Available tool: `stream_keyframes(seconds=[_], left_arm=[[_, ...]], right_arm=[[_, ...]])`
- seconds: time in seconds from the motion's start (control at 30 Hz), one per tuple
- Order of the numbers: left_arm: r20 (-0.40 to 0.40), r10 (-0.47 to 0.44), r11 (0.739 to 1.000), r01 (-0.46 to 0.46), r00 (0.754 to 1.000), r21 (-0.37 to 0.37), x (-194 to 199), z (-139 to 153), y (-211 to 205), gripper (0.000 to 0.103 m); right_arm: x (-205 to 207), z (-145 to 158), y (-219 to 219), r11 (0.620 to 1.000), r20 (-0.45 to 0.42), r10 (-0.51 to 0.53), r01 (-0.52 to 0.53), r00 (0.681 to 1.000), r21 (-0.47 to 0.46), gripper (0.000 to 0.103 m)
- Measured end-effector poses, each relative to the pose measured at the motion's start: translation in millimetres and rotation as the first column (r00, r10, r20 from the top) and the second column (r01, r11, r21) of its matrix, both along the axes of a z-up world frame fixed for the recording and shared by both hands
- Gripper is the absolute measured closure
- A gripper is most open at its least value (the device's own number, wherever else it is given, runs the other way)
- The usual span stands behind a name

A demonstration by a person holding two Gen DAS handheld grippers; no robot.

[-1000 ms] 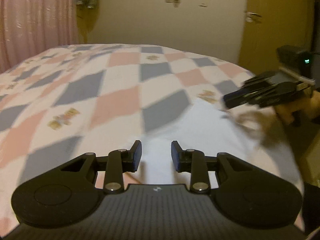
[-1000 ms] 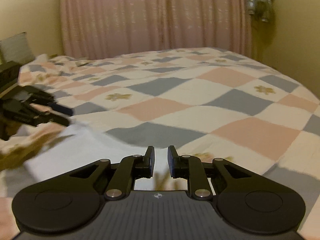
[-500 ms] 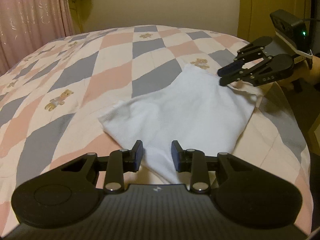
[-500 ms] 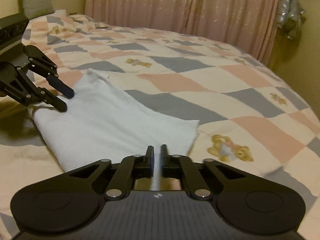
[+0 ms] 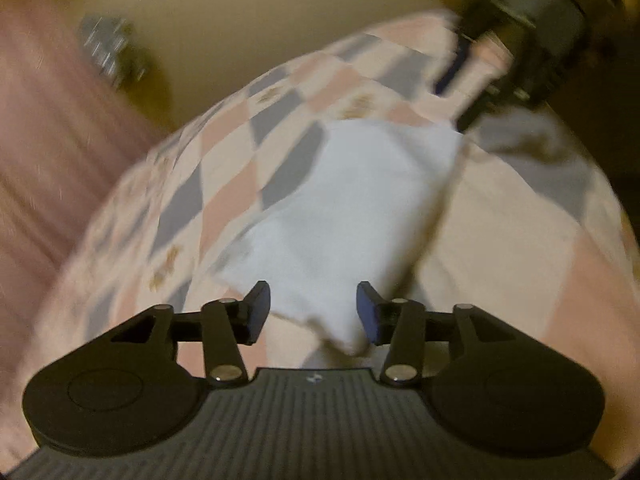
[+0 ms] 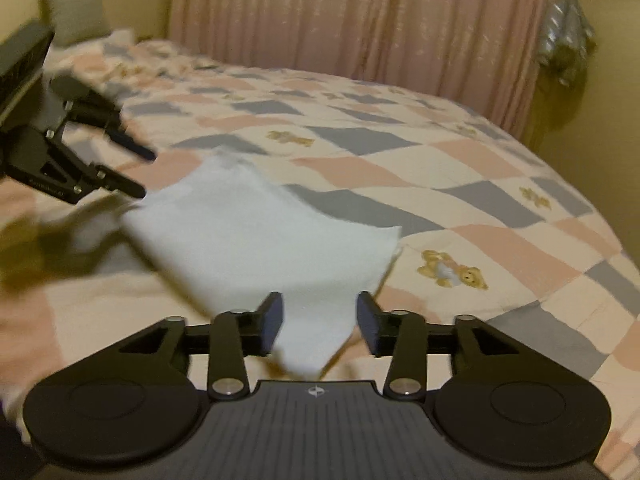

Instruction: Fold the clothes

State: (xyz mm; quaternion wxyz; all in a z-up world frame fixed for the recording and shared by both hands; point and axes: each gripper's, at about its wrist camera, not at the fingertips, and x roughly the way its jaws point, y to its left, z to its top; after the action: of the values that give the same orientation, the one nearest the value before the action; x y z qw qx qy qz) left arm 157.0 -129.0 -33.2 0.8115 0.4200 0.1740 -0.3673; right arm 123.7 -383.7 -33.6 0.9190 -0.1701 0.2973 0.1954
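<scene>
Checkered bedspread (image 6: 500,184) under white folded cloth (image 6: 256,232), near bed's front edge. Both my claws, left (image 5: 313,312) and right (image 6: 320,322), spread wide, empty, one at each near corner; long axis runs between us.

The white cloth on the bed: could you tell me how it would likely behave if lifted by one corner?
The cloth would probably go limp and drape, since it follows the quilt and its edges curl. It looks thin, so likely light. Its soft weave should grip rather than slip between the fingers.
</scene>
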Motion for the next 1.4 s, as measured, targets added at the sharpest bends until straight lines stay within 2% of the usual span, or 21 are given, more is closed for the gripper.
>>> stream_keyframes(seconds=[0.07, 0.17, 0.3, 0.47, 0.6, 0.7, 0.87, 0.97, 1.0, 1.07, 1.13, 1.2, 1.27, 1.3, 1.4], left_arm=[[0.069, -0.06, 0.994, 0.054, 0.996, 0.093, -17.7, -15.9, -15.7, 0.058], [0.145, -0.093, 0.98, 0.065, 0.985, 0.187, -24.4, -38.8, -35.5, 0.058], [0.205, -0.104, 0.968, 0.053, 0.973, 0.244, -17.1, -57.8, -51.1, 0.058], [0.217, -0.074, 0.973, 0.022, 0.973, 0.231, 2.1, -57.9, -51.5, 0.059], [0.185, -0.048, 0.98, 0.011, 0.982, 0.199, 15.2, -54.2, -43.4, 0.059], [0.191, -0.059, 0.978, 0.018, 0.98, 0.208, 16.6, -55.9, -41.3, 0.059], [0.21, -0.084, 0.97, 0.032, 0.974, 0.242, 17.3, -61.5, -41.7, 0.06], [0.216, -0.099, 0.962, 0.039, 0.971, 0.269, 18.9, -65.5, -43.6, 0.068], [0.216, -0.105, 0.959, 0.041, 0.971, 0.281, 19.0, -67.2, -44.9, 0.071], [0.207, -0.11, 0.954, 0.044, 0.972, 0.297, 20.2, -68.9, -46.5, 0.082], [0.192, -0.11, 0.95, 0.047, 0.975, 0.307, 22.0, -69.3, -47.3, 0.085], [0.178, -0.108, 0.95, 0.049, 0.978, 0.308, 24.8, -67.1, -46.6, 0.088], [0.181, -0.121, 0.947, 0.059, 0.976, 0.315, 25.4, -62.9, -45.8, 0.089], [0.187, -0.13, 0.946, 0.065, 0.974, 0.319, 24.9, -59.9, -45.3, 0.09], [0.22, -0.149, 0.947, 0.075, 0.964, 0.312, 20.3, -43.5, -43.1, 0.09]], right_arm=[[-9.1, -6.7, 13.0, 0.998, 0.005, 0.034, -0.034, 0.999, -0.059, 0.055], [-20.2, -18.1, 32.5, 0.985, 0.007, 0.088, -0.086, 0.996, -0.147, 0.053], [-14.0, -32.7, 54.8, 0.96, 0.042, 0.153, -0.139, 0.987, -0.243, 0.053], [-2.3, -50.8, 82.1, 0.913, 0.082, 0.237, -0.193, 0.968, -0.359, 0.037], [7.0, -65.3, 103.9, 0.864, 0.107, 0.305, -0.227, 0.946, -0.45, 0.038], [13.7, -75.4, 117.1, 0.824, 0.119, 0.348, -0.244, 0.93, -0.511, 0.043], [22.8, -85.8, 112.6, 0.786, 0.115, 0.351, -0.226, 0.929, -0.575, 0.047], [28.3, -92.1, 109.8, 0.761, 0.112, 0.353, -0.216, 0.929, -0.611, 0.049], [30.1, -94.2, 108.9, 0.753, 0.111, 0.353, -0.212, 0.929, -0.623, 0.051], [33.7, -98.3, 107.1, 0.735, 0.109, 0.354, -0.204, 0.929, -0.647, 0.063], [37.4, -102.5, 105.2, 0.716, 0.108, 0.355, -0.197, 0.928, -0.669, 0.075], [41.0, -106.7, 103.4, 0.697, 0.106, 0.356, -0.189, 0.928, -0.692, 0.08], [44.6, -110.9, 101.6, 0.677, 0.104, 0.357, -0.181, 0.928, -0.713, 0.094], [45.7, -111.5, 100.5, 0.675, 0.107, 0.354, -0.175, 0.929, -0.717, 0.096], [44.4, -101.4, 97.2, 0.696, 0.132, 0.335, -0.151, 0.933, -0.701, 0.101]])
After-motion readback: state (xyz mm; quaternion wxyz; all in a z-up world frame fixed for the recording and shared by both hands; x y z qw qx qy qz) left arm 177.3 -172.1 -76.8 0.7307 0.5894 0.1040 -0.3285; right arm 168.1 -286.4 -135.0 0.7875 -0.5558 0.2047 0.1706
